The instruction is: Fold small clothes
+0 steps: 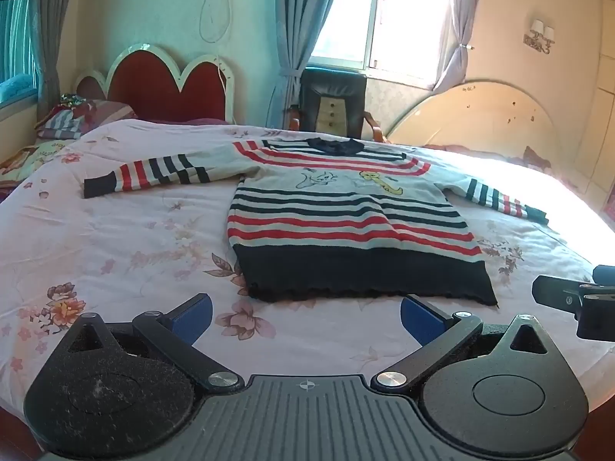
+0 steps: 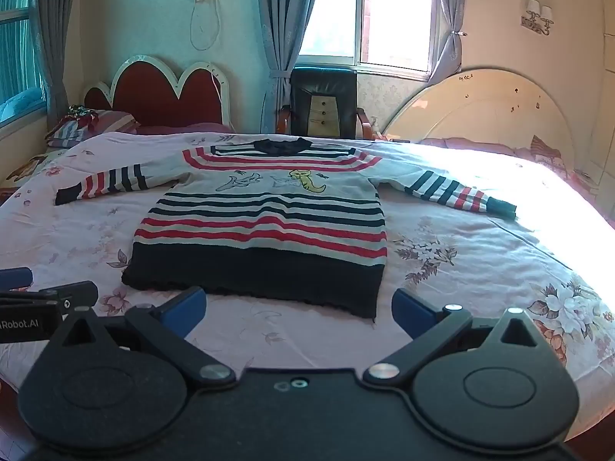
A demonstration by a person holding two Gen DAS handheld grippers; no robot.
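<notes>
A small striped sweater [image 1: 346,215] lies flat and face up on the bed [image 1: 115,238], its dark hem toward the near edge and its dark round collar at the far side. Both sleeves are spread outward: the left sleeve [image 1: 153,171] reaches across the floral pink bedspread to a dark cuff, and the right sleeve [image 1: 503,199] runs out toward the sunlit right part of the bed. The body carries black and red stripes on a pale ground, with cartoon figures across the chest and a wide dark band at the bottom. The left gripper [image 1: 306,317] hangs just short of the hem, tilted down toward the bedspread, its jaws spread wide with only bedspread showing between the blue pads and nothing held. The right gripper [image 2: 298,313] sits just beside it to the right, near the hem's right corner, its jaws likewise wide apart and empty. Each gripper shows at the edge of the other's view. At the far side stand a red scalloped headboard [image 1: 161,84], a black chair [image 1: 332,103] under a bright curtained window [image 1: 384,19], and a pale arched board [image 1: 476,115] on the right. A folded pile of bedding [image 1: 77,115] rests at the far left.
</notes>
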